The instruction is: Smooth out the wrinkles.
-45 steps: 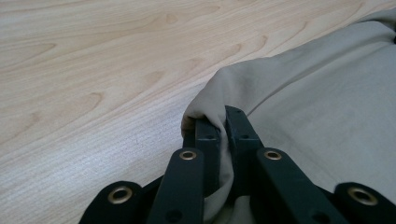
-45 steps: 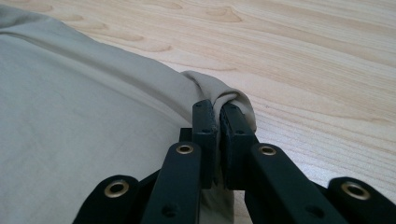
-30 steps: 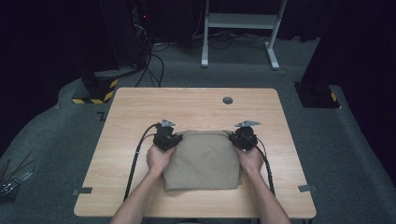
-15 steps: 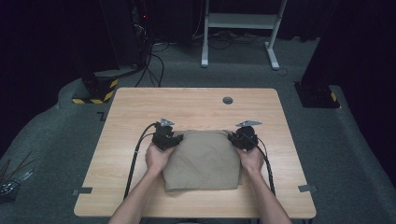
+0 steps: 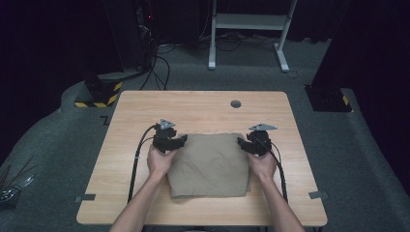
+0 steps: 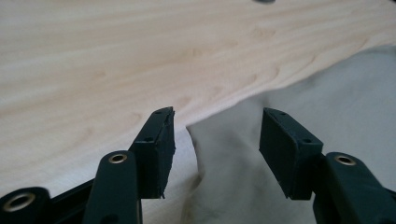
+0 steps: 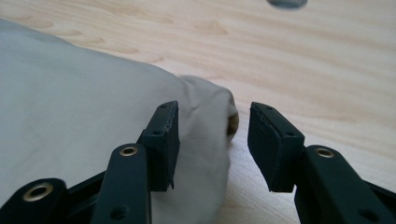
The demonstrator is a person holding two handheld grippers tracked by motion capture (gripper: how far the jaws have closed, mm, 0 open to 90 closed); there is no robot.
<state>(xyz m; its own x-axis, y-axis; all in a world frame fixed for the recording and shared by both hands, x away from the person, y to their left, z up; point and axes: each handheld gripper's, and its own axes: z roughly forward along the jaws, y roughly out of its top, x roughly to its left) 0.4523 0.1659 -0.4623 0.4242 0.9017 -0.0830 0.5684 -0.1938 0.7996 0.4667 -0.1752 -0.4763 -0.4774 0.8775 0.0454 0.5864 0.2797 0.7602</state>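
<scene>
high view overhead facing forward, tool cameras low, close, sharing the cloth (image 5: 209,164)

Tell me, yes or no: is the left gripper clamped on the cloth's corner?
No: in the left gripper view, the left gripper stands open, and the cloth corner lies between its jaws without being pinched.

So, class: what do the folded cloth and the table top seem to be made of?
Folded cloth: probably woven cotton-like fabric, matte tan, judging by its soft creases and rounded folds. Table top: pale wood or wood-look laminate, smooth with a slight sheen, showing grain lines.
</scene>
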